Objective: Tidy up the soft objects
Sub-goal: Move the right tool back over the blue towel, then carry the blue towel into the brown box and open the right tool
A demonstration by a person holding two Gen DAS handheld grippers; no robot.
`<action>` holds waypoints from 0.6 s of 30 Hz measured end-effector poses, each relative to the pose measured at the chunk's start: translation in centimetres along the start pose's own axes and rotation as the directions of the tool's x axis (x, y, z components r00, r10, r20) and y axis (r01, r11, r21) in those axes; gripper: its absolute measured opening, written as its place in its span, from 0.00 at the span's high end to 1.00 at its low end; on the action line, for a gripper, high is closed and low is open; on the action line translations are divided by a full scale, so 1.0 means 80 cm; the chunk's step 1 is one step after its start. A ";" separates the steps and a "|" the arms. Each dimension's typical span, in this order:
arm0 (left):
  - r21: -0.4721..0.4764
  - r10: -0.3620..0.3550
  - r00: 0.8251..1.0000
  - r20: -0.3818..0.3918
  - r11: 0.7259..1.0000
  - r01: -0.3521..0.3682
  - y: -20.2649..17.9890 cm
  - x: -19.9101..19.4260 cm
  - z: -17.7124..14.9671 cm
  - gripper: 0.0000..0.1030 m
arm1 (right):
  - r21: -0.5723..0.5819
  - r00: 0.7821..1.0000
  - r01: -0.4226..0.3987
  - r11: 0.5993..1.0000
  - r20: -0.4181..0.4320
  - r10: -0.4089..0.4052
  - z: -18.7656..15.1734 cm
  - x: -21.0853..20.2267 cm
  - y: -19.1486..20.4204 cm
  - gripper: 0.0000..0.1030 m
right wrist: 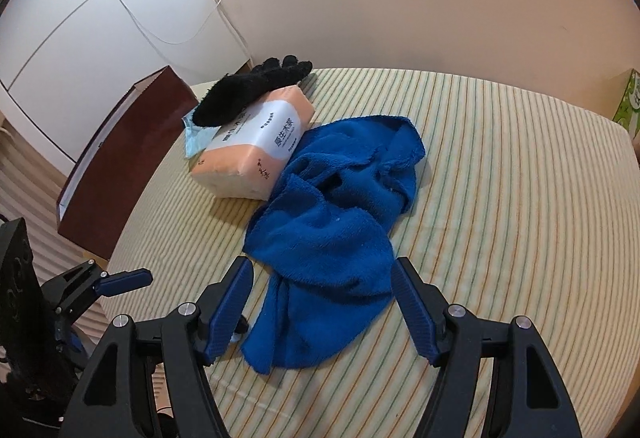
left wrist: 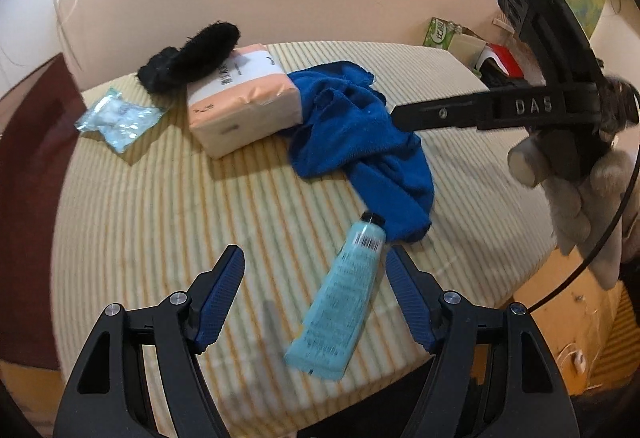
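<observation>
We hold both tools over the striped mat, and neither carries anything. Our left gripper has its jaws spread wide near the mat's near edge, and the light blue tube lies on the mat partly between its fingers, the cap pointing away from us toward the blue towel. Our right gripper is likewise spread wide, hanging over the near end of that crumpled towel; whether its pads touch the cloth we cannot tell.

We judge this to be the approach step: nothing is grasped yet, and the towel looks like the first target. The next move calls for lowering the right fingers around a raised fold and closing firmly. Because the towel's end sits just beside the tube's cap, a slow lift should avoid dragging the tube along.

Farther in, toward the mat's far left, the peach tissue pack touches the towel's edge. A black fuzzy glove rests partly on the pack's far end. A small clear packet lies at the left edge, apart from the pack.
</observation>
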State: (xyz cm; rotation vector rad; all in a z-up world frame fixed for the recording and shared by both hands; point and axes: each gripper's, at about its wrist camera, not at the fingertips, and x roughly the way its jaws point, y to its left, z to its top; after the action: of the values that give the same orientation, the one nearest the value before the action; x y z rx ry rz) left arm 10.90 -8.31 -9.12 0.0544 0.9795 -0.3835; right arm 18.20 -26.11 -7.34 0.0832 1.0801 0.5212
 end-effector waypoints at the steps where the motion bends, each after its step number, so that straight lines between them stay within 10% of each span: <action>1: -0.006 -0.012 1.000 -0.005 1.000 0.012 -0.001 0.005 0.005 0.29 | 0.006 1.000 -0.007 1.000 -0.007 0.007 0.002 0.003 -0.002 0.34; 18: -0.091 -0.160 0.983 -0.091 0.984 0.152 -0.019 0.087 0.066 0.28 | 0.134 0.987 -0.125 0.983 -0.080 0.136 0.018 0.041 -0.036 0.34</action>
State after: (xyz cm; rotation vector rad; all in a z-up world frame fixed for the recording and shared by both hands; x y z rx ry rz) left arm 18.02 -12.92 -11.65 -0.0810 1.0995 -0.4865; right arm 21.67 -26.90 -10.27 0.2471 1.2001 0.5773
